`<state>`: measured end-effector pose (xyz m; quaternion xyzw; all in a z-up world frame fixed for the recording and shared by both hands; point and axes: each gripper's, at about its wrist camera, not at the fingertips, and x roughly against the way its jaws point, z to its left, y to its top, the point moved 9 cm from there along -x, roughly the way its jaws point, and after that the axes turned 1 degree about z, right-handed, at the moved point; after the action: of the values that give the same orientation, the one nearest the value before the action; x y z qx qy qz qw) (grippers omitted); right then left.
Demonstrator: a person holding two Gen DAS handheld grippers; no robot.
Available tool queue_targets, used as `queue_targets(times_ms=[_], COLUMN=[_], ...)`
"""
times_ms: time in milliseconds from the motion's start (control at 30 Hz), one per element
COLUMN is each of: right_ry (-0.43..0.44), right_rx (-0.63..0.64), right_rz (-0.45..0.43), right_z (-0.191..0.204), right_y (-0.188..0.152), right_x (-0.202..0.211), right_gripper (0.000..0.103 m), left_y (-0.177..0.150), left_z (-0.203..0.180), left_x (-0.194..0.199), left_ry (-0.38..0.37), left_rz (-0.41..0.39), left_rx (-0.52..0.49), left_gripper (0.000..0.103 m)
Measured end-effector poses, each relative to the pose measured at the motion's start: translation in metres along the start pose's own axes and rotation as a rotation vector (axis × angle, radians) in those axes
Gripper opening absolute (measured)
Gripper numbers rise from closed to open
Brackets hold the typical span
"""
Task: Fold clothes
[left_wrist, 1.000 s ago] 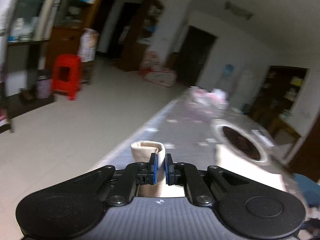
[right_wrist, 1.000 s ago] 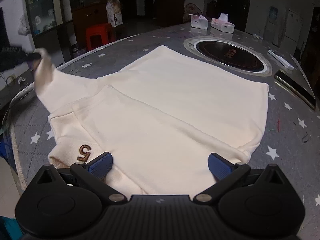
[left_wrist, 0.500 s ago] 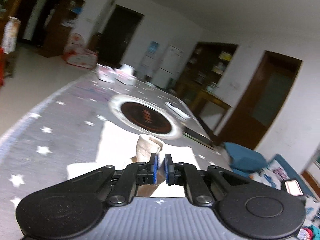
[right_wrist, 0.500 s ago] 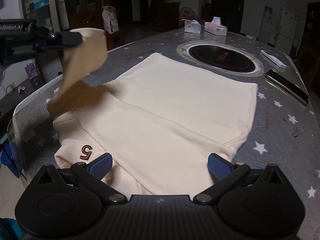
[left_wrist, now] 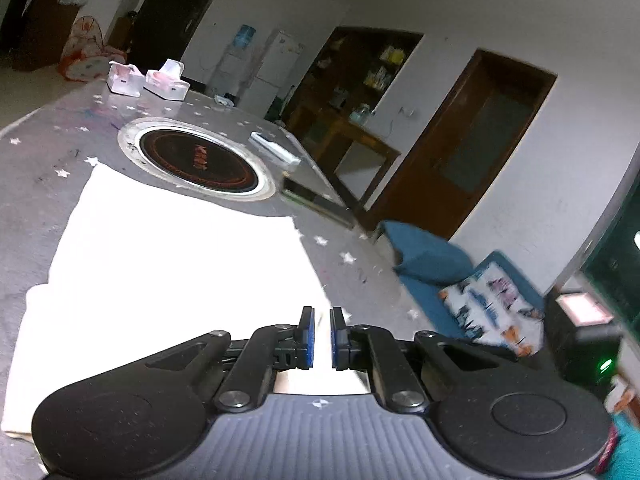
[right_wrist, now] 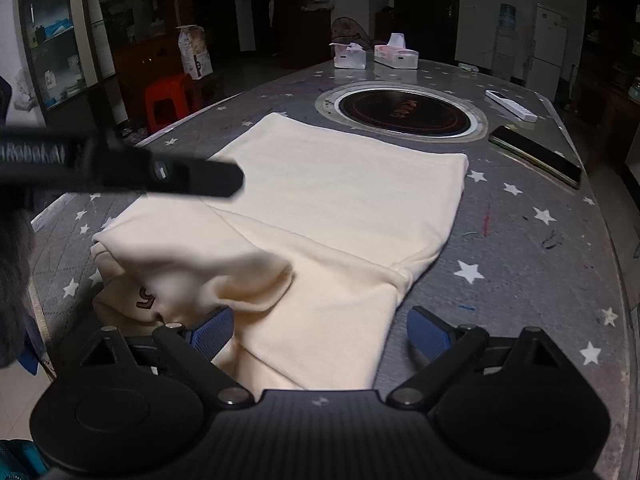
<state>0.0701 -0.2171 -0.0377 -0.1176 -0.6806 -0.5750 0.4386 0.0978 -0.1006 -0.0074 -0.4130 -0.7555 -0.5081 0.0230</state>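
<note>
up close, left gripper [left_wrist: 321,334]: jaws drawn nearly together, blue pads almost meeting, with pale cloth showing in the narrow slot between them; pinched on a fold of the cream garment [right_wrist: 320,216]. in its own view the cloth is washed out to plain white and the held part is mostly hidden under the gripper body. the right wrist view shows that arm from the side as a dark blurred bar [right_wrist: 120,168] crossing above the garment's near left part, with the sleeve [right_wrist: 224,280] flopped over the body of the shirt, partly covering a brown number mark [right_wrist: 146,298].

right gripper [right_wrist: 320,334]: jaws wide apart, having just been closing a little; the garment's near hem lies between the blue pads, not pressed by either.

garment lies flat on the grey star-patterned table [right_wrist: 520,248], folded into a long panel, far edge just short of the round black hob [right_wrist: 404,114] set in the tabletop.

only the right view shows the red stool [right_wrist: 168,98] and shelves off the table's left. only the left view shows the brown door [left_wrist: 472,152] and blue cushions [left_wrist: 432,260] on the right. both catch two tissue boxes [right_wrist: 376,56] at the far end, a white remote [right_wrist: 510,105] and a dark phone [right_wrist: 536,156].
</note>
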Motion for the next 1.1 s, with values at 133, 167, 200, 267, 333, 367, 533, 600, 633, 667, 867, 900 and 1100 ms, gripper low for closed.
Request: queue_targets(times_ms=[133, 167, 200, 267, 333, 367, 533, 600, 633, 667, 867, 900, 1100], right_ry=[0.021, 0.029, 0.036, 0.056, 0.083, 0.098, 0.135, 0.145, 0.149, 0.153, 0.153, 0.148, 0.126], right_rx=[-0.020, -0.020, -0.019, -0.021, -0.024, -0.026, -0.029, -0.039, -0.043, -0.044, -0.032, -0.030, -0.032], right_rz=[-0.011, -0.013, -0.014, -0.012, -0.008, -0.005, 0.022, 0.032, 0.036, 0.038, 0.047, 0.046, 0.036], right_z=[-0.002, -0.002, -0.001, 0.003, 0.007, 0.010, 0.020, 0.022, 0.023, 0.024, 0.031, 0.031, 0.028], right_y=[0.004, 0.005, 0.006, 0.008, 0.010, 0.011, 0.015, 0.016, 0.017, 0.018, 0.021, 0.021, 0.023], right_x=[0.003, 0.003, 0.003, 0.001, -0.002, -0.004, -0.020, -0.026, -0.028, -0.031, -0.039, -0.039, -0.036], right_gripper=[0.089, 0.088, 0.086, 0.084, 0.079, 0.078, 0.063, 0.060, 0.056, 0.054, 0.042, 0.038, 0.014], left_y=[-0.003, -0.004, -0.005, -0.006, -0.008, -0.008, -0.015, -0.020, -0.023, -0.027, -0.051, -0.054, -0.057], left_z=[0.018, 0.023, 0.028, 0.039, 0.050, 0.055, 0.079, 0.085, 0.088, 0.091, 0.107, 0.110, 0.110], left_x=[0.009, 0.012, 0.016, 0.027, 0.039, 0.044, 0.078, 0.089, 0.096, 0.100, 0.107, 0.107, 0.102], left_ry=[0.051, 0.070, 0.088, 0.133, 0.178, 0.197, 0.296, 0.325, 0.342, 0.357, 0.393, 0.400, 0.398], left_rz=[0.014, 0.014, 0.015, 0.013, 0.008, 0.006, -0.011, -0.014, -0.014, -0.010, 0.047, 0.055, 0.059], left_rx=[-0.012, -0.019, -0.026, -0.053, -0.084, -0.096, -0.152, -0.177, -0.189, -0.199, -0.211, -0.211, -0.232], left_gripper=[0.010, 0.010, 0.010, 0.011, 0.017, 0.019, 0.042, 0.044, 0.048, 0.050, 0.052, 0.052, 0.052])
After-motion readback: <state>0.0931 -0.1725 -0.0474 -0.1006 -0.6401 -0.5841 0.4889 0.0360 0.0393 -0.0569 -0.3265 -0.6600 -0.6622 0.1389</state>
